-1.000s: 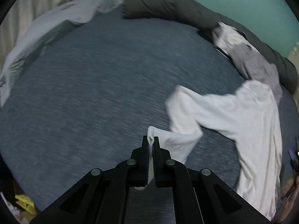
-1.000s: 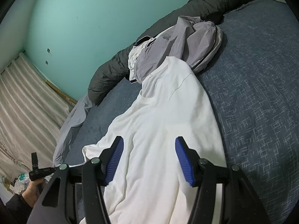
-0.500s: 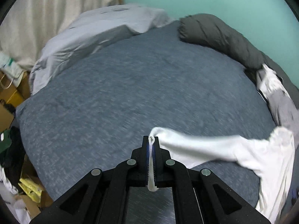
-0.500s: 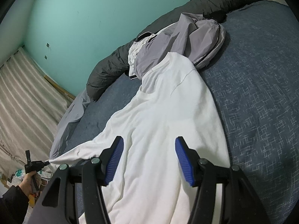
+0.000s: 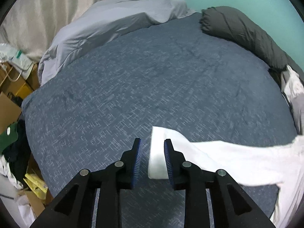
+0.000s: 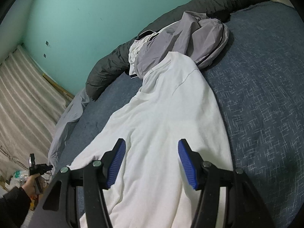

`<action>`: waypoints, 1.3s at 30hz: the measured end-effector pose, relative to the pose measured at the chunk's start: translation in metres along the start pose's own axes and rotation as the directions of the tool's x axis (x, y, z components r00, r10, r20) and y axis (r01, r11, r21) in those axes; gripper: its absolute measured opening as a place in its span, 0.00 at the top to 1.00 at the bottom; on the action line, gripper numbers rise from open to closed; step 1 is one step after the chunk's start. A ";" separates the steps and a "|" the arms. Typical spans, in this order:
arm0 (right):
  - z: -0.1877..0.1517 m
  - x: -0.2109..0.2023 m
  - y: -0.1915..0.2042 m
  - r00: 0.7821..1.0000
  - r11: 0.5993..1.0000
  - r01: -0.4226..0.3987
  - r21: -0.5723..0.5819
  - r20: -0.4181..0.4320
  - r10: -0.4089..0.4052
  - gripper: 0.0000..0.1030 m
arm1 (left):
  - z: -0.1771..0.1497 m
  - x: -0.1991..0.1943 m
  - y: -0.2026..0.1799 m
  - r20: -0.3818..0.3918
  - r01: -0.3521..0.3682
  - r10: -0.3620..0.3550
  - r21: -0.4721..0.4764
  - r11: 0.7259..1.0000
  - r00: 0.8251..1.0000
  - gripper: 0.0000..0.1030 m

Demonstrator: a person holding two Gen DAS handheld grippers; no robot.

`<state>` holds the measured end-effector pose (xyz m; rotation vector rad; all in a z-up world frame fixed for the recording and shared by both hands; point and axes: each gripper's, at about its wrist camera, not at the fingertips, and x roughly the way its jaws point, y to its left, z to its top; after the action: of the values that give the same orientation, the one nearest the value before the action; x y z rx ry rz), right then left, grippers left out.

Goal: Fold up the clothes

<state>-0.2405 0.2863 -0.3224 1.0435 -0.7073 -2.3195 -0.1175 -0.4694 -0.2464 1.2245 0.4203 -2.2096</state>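
A white long-sleeved shirt (image 6: pixel 167 104) lies spread along the blue bed cover (image 5: pixel 142 76). Its sleeve (image 5: pixel 218 155) stretches out sideways from the body. My left gripper (image 5: pixel 152 140) hangs just above the sleeve's cuff (image 5: pixel 157 159). Its jaws are opening, and the cuff lies loose between them against the right-hand pad. In the right wrist view the left gripper (image 6: pixel 48 166) shows small at the far left, held in a hand (image 6: pixel 28 184). My right gripper (image 6: pixel 152 141) hovers open over the shirt's lower body with nothing between its fingers.
A grey jacket (image 6: pixel 182 43) with white clothing under it is heaped at the shirt's collar end. A dark rolled duvet (image 5: pixel 237 28) lines the teal wall. A pale grey blanket (image 5: pixel 106 24) covers the far corner. Cardboard boxes and clutter (image 5: pixel 11 104) stand beside the bed.
My left gripper dragged the sleeve outward until it lay straight, then its jaws parted and the cuff dropped onto the bed. The right gripper has not moved.
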 end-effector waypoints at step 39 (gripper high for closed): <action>-0.098 -0.073 -0.031 0.835 0.946 0.310 -0.089 -0.450 -0.316 0.93 | -0.230 -0.084 -0.258 -0.085 0.639 -0.644 0.279 0.717 0.760 0.60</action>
<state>-0.1284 0.3300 -0.3601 1.7360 -0.3481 -2.1892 -0.0890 -0.1188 -0.2980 1.3473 0.5995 -2.9698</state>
